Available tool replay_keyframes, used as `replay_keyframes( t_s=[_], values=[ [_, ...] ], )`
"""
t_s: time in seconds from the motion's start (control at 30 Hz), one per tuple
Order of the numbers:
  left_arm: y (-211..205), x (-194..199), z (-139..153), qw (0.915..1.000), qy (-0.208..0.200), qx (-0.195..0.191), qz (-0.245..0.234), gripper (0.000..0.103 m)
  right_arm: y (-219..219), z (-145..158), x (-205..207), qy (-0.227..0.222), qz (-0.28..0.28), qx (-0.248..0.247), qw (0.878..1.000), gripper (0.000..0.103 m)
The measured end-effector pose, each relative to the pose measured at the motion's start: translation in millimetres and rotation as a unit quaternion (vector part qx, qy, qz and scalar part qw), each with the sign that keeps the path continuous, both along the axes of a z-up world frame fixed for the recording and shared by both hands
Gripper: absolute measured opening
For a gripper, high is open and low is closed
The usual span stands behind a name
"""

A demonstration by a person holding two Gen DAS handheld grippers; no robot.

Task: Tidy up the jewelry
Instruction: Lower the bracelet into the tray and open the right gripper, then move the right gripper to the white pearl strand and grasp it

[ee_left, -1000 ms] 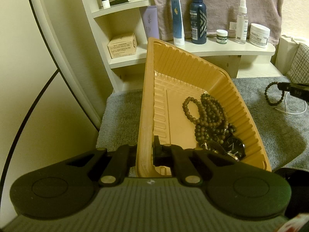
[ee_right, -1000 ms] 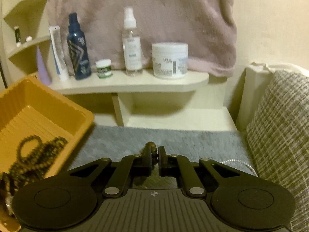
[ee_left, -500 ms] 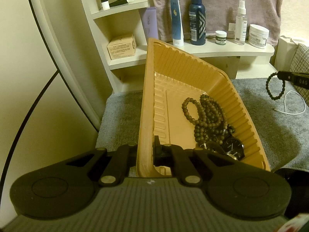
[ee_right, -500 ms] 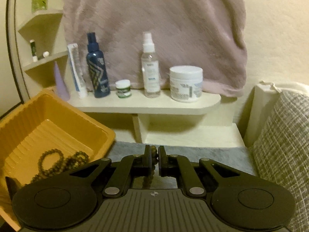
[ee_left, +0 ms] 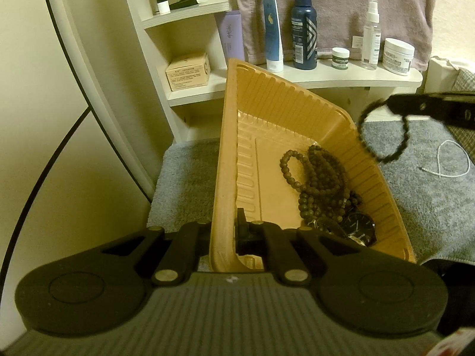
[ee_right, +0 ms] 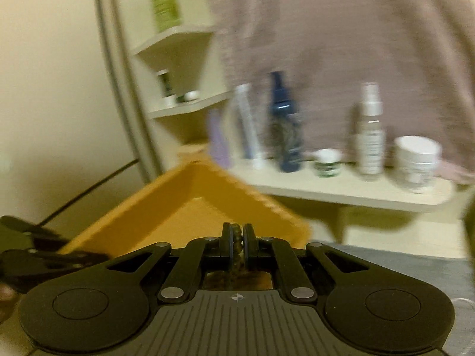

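Observation:
My left gripper (ee_left: 224, 231) is shut on the near left rim of an orange plastic tray (ee_left: 237, 136) and holds it tilted. Inside the tray lie brown bead bracelets (ee_left: 320, 181) and a dark watch (ee_left: 357, 227). My right gripper (ee_right: 236, 234) is shut on a dark bead bracelet (ee_right: 236, 238). In the left wrist view the right gripper (ee_left: 394, 105) comes in from the right, and the bracelet (ee_left: 383, 157) hangs as a loop over the tray's right rim. The tray also shows in the right wrist view (ee_right: 166, 222), blurred.
The tray rests on a grey towel (ee_left: 430, 190) where a thin white cord (ee_left: 451, 160) lies. A shelf (ee_left: 350, 77) behind holds bottles, a tube and jars. A corner shelf unit (ee_left: 184, 59) with a box stands at the left. A plaid cushion (ee_left: 466, 80) is at the right.
My right gripper has risen and moved left with the dark bracelet, from above the towel to the tray's right rim. The left gripper and the tray have stayed still.

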State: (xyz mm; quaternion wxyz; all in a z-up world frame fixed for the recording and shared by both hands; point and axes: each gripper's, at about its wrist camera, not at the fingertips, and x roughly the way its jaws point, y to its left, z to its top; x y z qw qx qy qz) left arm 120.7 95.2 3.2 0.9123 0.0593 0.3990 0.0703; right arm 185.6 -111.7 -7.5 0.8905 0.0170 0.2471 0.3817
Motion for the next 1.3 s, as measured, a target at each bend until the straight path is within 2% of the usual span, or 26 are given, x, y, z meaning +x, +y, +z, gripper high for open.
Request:
replay_keyframes(
  t_s=[0.23,0.47,0.53,0.7,0.9,1.1,1.3],
  values=[
    [1,1,1,1.0,-0.002,-0.003,-0.001,0.005,32,-11,-4,0.029,0.06,-0.008,0.998,0.006],
    [1,0,1,1.0,-0.003,-0.004,-0.001,0.005,42,-31,5,0.053,0.061,-0.049,0.996,0.007],
    [1,0,1,1.0,-0.003,-0.005,0.0,0.005,38,-34,5,0.047,0.05,-0.054,0.996,0.009],
    [1,0,0,1.0,-0.003,-0.005,0.001,0.005,12,-34,10,0.05,0.001,-0.036,0.998,0.014],
    [1,-1,0,1.0,-0.003,-0.005,0.001,0.005,-39,-43,8,0.054,-0.09,-0.03,0.994,0.02],
    [0,-1,0,1.0,-0.004,-0.003,0.001,0.005,-97,-60,-3,0.071,-0.19,-0.033,0.979,0.021],
    [0,-1,0,1.0,-0.005,-0.002,-0.001,0.005,-143,-73,-12,0.087,-0.265,-0.038,0.96,0.021]
  ],
)
